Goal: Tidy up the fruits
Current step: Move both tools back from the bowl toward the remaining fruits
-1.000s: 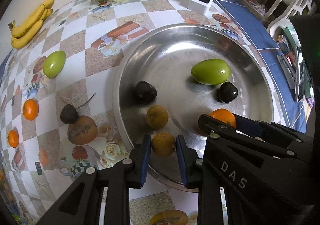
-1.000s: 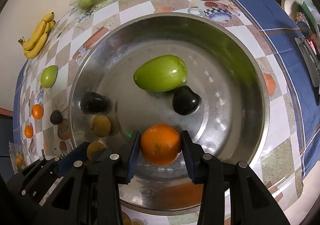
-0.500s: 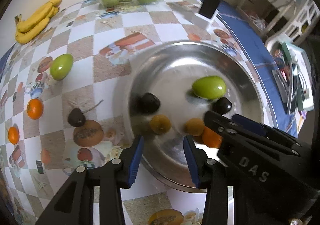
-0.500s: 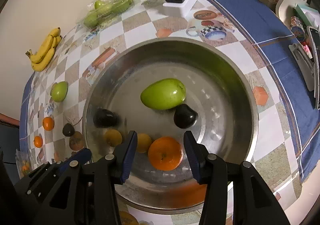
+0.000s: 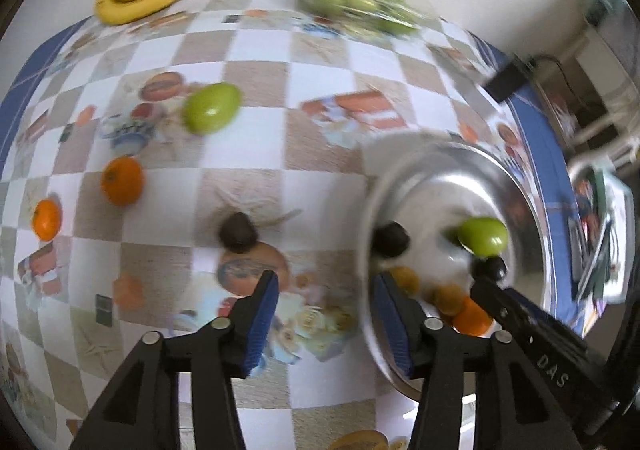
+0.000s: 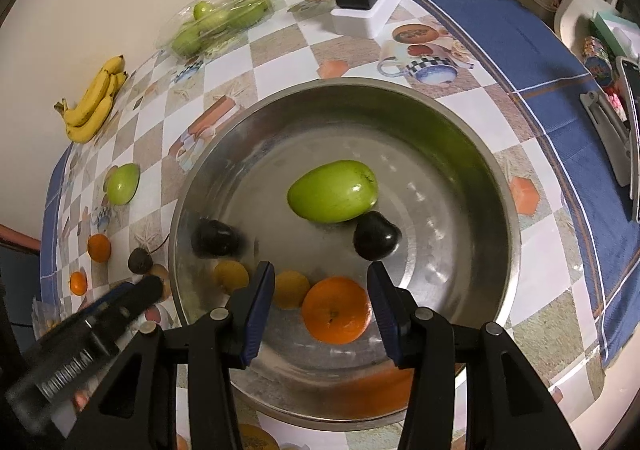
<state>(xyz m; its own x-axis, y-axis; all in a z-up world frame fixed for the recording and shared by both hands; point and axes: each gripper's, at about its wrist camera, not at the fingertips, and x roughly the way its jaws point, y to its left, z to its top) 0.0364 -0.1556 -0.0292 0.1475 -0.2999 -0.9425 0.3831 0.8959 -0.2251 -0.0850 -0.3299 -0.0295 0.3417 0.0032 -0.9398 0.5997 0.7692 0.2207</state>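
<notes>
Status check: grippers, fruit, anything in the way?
Left gripper open, empty, over the tablecloth beside the bowl. Right gripper open above the orange in the bowl. Dark fruit lies ahead of the left gripper; path unobstructed.

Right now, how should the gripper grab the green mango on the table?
Grip the green mango across its narrow middle, coming from above. It lies flat on its side, alone on the tablecloth, so the open left gripper has room either side.

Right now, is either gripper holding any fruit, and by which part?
Nothing is held. The left gripper and right gripper both have open jaws; the orange lies free in the bowl.
</notes>
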